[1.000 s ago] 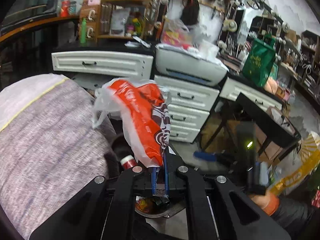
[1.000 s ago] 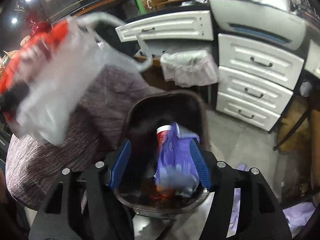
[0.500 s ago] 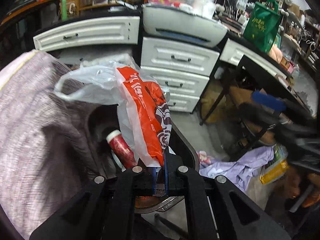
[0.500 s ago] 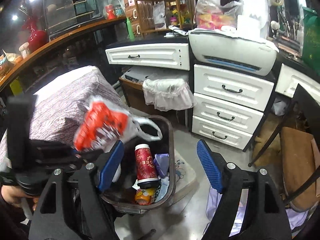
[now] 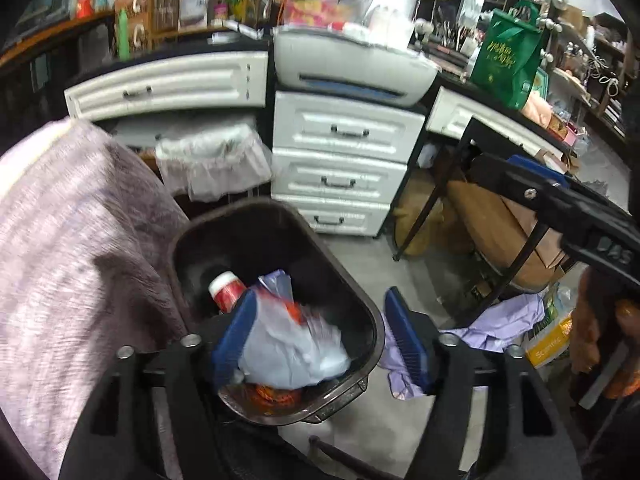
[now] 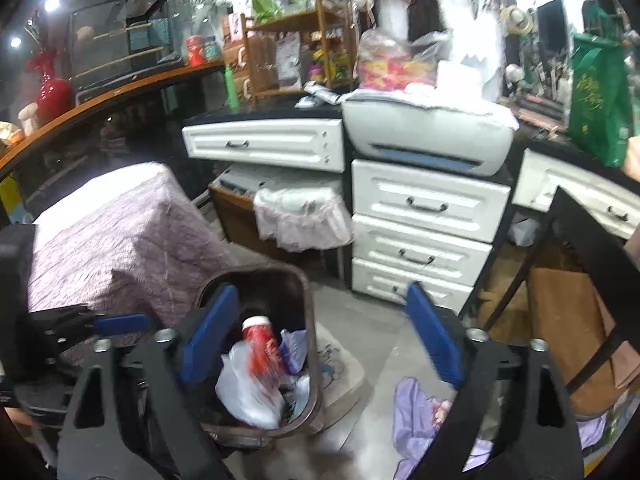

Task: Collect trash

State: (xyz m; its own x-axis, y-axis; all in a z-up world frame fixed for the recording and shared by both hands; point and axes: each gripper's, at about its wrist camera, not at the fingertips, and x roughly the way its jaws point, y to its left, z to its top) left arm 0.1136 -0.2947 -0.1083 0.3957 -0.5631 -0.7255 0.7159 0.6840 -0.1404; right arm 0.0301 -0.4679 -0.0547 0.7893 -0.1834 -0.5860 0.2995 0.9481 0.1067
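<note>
Plastic bag [image 5: 288,356] in trash bin [image 5: 362,304], beneath open-jawed left gripper [image 5: 320,340]

White-and-orange plastic bag [image 5: 292,354], crumpled and motion-blurred, lies inside the dark bin [image 5: 360,300], between and below the left fingers [image 5: 234,336], touching neither. A red cup [image 5: 226,290] with a white rim lies tilted just beyond it.

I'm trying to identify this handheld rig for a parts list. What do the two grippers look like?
Both look alike: the left gripper and the right gripper have black angular frames with cut-out slots and silver bolt heads. Each finger carries a blue ribbed pad. No cables or sleeves show.
</note>
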